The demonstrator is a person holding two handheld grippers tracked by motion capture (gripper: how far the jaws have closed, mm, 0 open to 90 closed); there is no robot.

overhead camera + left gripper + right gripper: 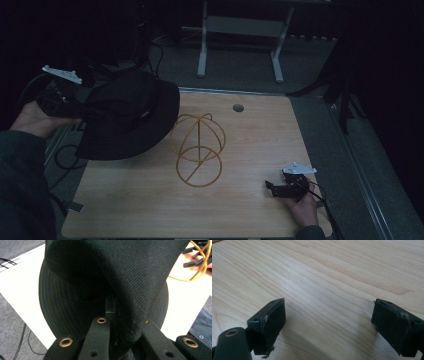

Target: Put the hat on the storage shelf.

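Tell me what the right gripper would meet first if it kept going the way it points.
Probably the bare wooden table: the open right gripper points slightly downward along it with nothing between its jaws or ahead. Depth is hard to judge.

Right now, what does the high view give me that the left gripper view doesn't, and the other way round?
High view alone: the whole wire stand upright mid-table, its base ring flat on the wood, the hat held above the table's left edge short of the stand, and the right gripper low near the right front corner. Left gripper view alone: the left gripper's fingers closed on a fold of hat fabric, and the stitched brim underside. Both: the hat, part of the stand, and the table.
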